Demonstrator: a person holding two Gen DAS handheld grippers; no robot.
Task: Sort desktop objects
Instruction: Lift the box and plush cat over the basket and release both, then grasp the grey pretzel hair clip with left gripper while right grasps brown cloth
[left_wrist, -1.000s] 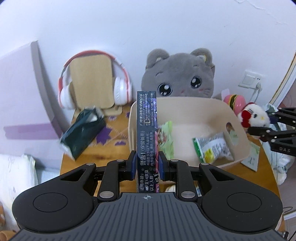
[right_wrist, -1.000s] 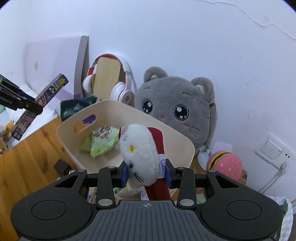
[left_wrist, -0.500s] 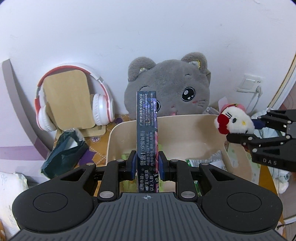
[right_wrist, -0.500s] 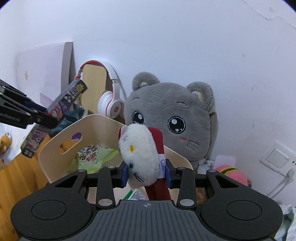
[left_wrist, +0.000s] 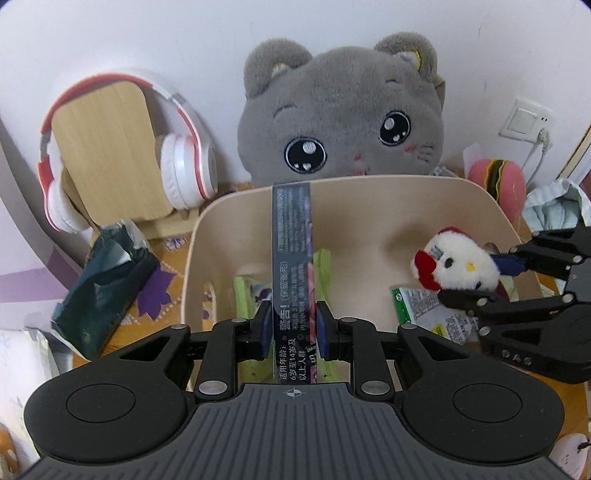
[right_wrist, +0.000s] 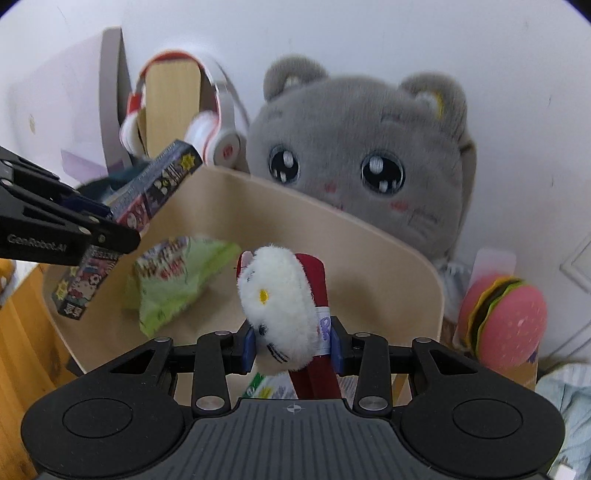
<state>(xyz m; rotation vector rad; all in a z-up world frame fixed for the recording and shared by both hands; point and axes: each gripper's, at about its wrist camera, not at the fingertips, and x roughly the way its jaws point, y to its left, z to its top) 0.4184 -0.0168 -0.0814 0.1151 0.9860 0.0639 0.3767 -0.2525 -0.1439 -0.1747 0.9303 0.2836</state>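
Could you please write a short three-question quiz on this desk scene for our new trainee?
1. True or false: the left gripper is shut on the long printed box.
2. What does the right gripper hold? A) the burger toy B) the small white plush C) the headphones
3. Fill in: both held items are over the beige ____, in front of the grey cat plush.

Key: 1 true; 2 B; 3 bin.
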